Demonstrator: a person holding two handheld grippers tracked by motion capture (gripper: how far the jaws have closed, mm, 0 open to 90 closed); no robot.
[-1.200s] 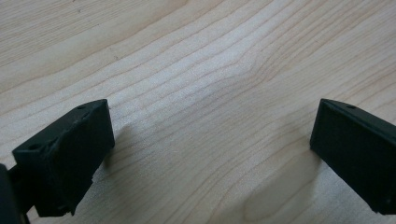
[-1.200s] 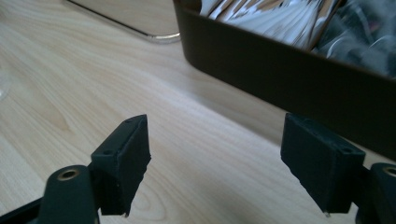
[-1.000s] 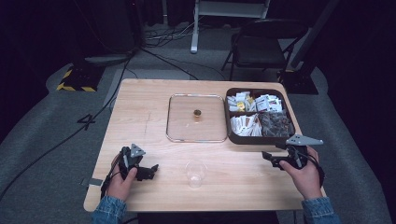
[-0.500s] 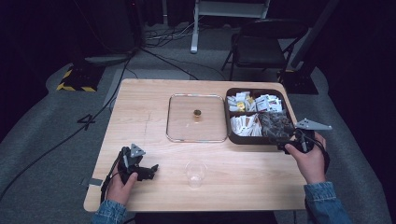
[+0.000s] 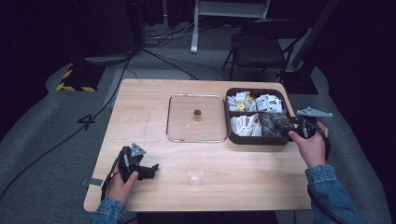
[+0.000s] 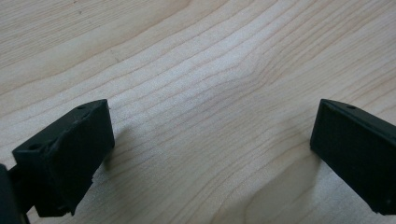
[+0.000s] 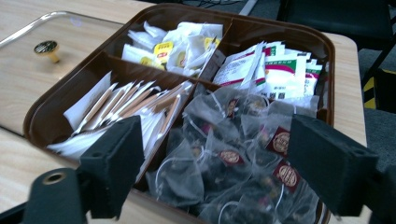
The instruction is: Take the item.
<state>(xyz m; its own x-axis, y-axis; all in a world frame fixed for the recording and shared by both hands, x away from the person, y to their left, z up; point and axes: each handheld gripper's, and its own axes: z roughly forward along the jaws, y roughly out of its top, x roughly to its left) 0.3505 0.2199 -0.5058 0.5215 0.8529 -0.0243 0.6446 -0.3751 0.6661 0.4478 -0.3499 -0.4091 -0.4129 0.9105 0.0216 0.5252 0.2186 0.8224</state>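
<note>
A heap of clear mesh tea bags (image 7: 233, 158) with dark contents and round red labels is seen in the near right compartment of a brown divided tray (image 5: 232, 135), at the right side of the counter (image 5: 140, 116). In the right gripper view the heap lies directly ahead of and below the right claw (image 7: 233, 161), framed between its two black jaws; no bag is pressed by either pad. The jaws are spread wide, and nothing is gripped by them. In the high view the right claw (image 5: 288, 125) is held over the tray's right edge, level with that same compartment.

Beside the tea bags, the near left compartment is filled with slim paper sachets (image 7: 126, 105). White and yellow packets (image 7: 180, 46) are kept in the far left compartment, white and green packets (image 7: 275, 65) in the far right one.

Just left of the tray a clear glass lid (image 5: 196, 117) with a small brass knob (image 5: 197, 113) is laid flat on the counter. A clear plastic cup (image 5: 195, 172) is stood nearer the person, well apart from the tray.

The left claw (image 6: 210, 135) is rested at the counter's near left, its jaws wide apart over bare wood, with nothing between them.
</note>
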